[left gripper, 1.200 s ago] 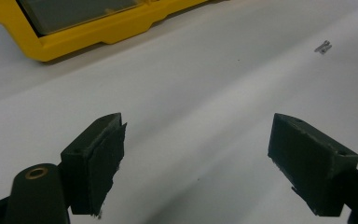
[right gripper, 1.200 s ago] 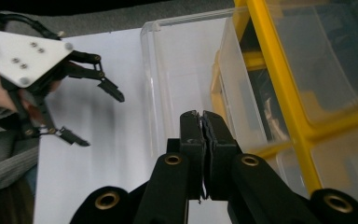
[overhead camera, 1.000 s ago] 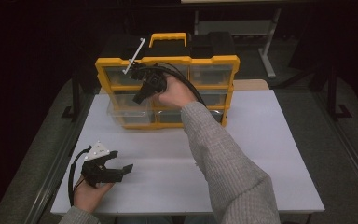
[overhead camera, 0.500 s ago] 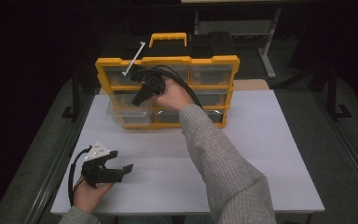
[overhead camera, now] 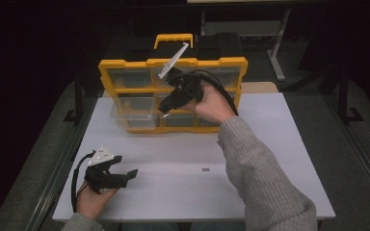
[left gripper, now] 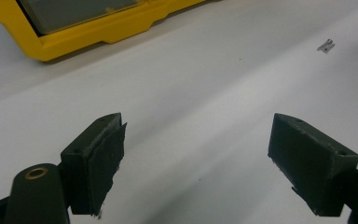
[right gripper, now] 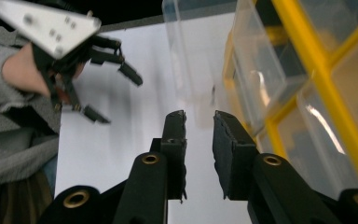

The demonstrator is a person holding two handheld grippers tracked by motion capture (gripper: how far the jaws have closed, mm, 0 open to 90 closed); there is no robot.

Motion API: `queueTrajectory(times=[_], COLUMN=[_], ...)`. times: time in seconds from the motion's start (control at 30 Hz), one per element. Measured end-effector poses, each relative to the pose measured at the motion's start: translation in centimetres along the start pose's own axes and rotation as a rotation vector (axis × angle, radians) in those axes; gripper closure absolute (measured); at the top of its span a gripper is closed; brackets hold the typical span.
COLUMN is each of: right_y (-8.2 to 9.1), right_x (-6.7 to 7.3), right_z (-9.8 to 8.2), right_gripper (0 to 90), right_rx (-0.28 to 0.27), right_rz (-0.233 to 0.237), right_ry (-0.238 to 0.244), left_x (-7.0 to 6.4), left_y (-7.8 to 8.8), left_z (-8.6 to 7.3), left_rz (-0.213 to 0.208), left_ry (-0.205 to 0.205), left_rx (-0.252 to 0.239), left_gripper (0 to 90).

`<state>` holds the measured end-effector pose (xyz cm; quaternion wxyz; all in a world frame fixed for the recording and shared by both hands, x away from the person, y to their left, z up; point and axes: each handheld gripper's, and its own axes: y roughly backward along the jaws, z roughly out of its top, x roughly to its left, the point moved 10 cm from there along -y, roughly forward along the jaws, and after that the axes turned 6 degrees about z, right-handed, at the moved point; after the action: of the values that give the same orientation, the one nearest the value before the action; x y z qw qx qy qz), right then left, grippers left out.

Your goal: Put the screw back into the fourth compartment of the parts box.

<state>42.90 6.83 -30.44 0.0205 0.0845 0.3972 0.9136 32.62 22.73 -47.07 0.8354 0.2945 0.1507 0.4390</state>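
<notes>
We hold right gripper (overhead camera: 166,107) nearest, jaws narrow, empty, just beside pulled-out clear drawer (overhead camera: 131,115) of yellow organizer (overhead camera: 236,65); left gripper (overhead camera: 125,175) wide, far.

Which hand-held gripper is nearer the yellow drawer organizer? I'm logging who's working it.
Right. The right hand-held gripper is up against the front of the yellow drawer organizer, by its drawers. The left hand-held gripper sits well back over the white table, near the person.

A white table (overhead camera: 270,159) carries a yellow drawer organizer (overhead camera: 125,65).
</notes>
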Motion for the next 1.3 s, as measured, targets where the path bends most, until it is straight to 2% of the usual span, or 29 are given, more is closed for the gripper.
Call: queueTrajectory(times=[0.07,0.1,0.13,0.2,0.27,0.3,0.33,0.37,0.4,0.57,0.6,0.63,0.67,0.8,1.0,1.3], right_y=[0.4,0.4,0.6,0.5,0.3,0.3,0.0,0.0,-0.4,-1.8,-2.1,-2.3,-2.7,-3.8,-5.3,-7.3], right_x=[0.3,0.3,0.6,0.7,0.6,0.6,0.7,0.7,0.7,0.9,1.1,1.1,1.0,0.9,1.0,1.4], right_z=[-1.4,-1.4,-2.9,-4.7,-6.5,-6.5,-8.4,-8.4,-10.2,-13.7,-14.7,-15.3,-16.2,-18.5,-20.5,-22.2], right_gripper=[71.5,71.5,70.8,70.4,70.1,70.1,69.9,69.9,69.9,69.9,69.9,70.0,70.2,71.0,72.2,74.5], right_rx=[0.004,0.004,0.005,0.017,0.023,0.023,0.036,0.036,0.033,0.033,0.05,0.057,0.062,0.073,0.105,0.156], right_rz=[-0.005,-0.005,-0.009,-0.017,-0.027,-0.027,-0.038,-0.038,-0.036,-0.021,-0.017,-0.015,-0.015,-0.009,-0.009,0.014], right_ry=[-0.004,-0.004,-0.004,-0.011,-0.031,-0.031,-0.051,-0.051,-0.058,-0.105,-0.136,-0.146,-0.14,-0.167,-0.169,-0.177], left_x=[0.0,0.0,0.1,-0.1,-0.1,-0.1,0.0,0.0,0.0,0.0,0.0,0.0,0.1,0.1,0.0,0.1], left_y=[0.0,0.0,0.1,0.0,-0.1,-0.1,0.0,0.0,-0.1,-0.1,0.0,0.0,0.0,0.0,-0.1,0.0], left_z=[0.1,0.1,0.0,0.1,0.1,0.1,0.0,0.0,0.0,0.0,0.1,0.1,0.0,-0.1,0.0,0.0], left_rz=[0.002,0.002,0.005,0.006,0.005,0.005,0.005,0.005,0.009,0.009,0.013,0.013,0.014,0.015,0.011,0.011], left_ry=[0.004,0.004,-0.01,0.001,-0.008,-0.008,-0.015,-0.015,-0.007,-0.004,-0.003,-0.003,-0.008,-0.004,0.002,-0.004], left_rx=[-0.007,-0.007,0.0,-0.009,-0.004,-0.004,0.008,0.008,0.0,0.003,-0.003,-0.003,0.003,0.007,0.001,0.004], left_gripper=[17.9,17.9,17.9,17.9,17.9,17.7,17.6,17.6,17.6,17.6,17.6,17.6,17.6,17.1,17.0,17.1])
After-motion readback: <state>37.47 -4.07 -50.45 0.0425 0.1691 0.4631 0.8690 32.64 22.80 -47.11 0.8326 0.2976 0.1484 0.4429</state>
